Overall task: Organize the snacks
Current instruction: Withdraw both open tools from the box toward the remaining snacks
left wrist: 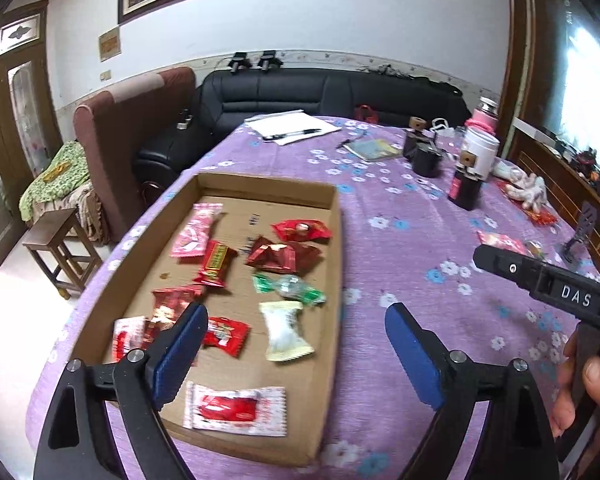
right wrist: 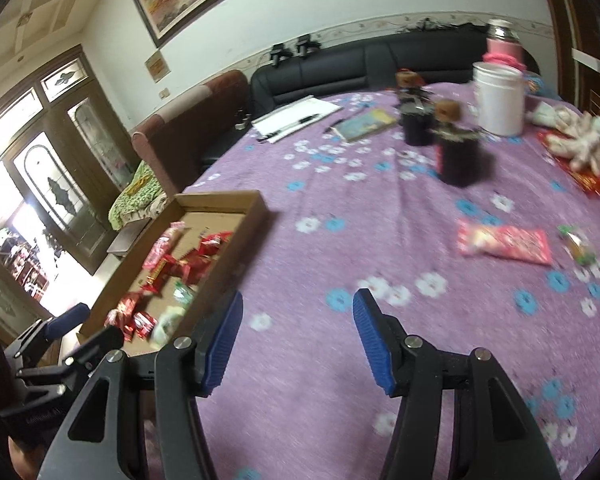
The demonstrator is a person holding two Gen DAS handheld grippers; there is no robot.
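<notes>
Both tongs wide apart and empty. The left tongs [left wrist: 292, 344] hang over the cardboard tray [left wrist: 332, 216], where roughly 10 wrapped snacks sit gathered, the collecting spot by the look of it. The right tongs [right wrist: 298, 340] point across the purple desk [right wrist: 340, 208] toward the stray pink packet [right wrist: 504, 242], likely the next pickup.

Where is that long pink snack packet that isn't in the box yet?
The pink snack packet lies flat on the purple tablecloth, right of centre in the right wrist view, beside a small green-wrapped candy and far from the cardboard box.
</notes>
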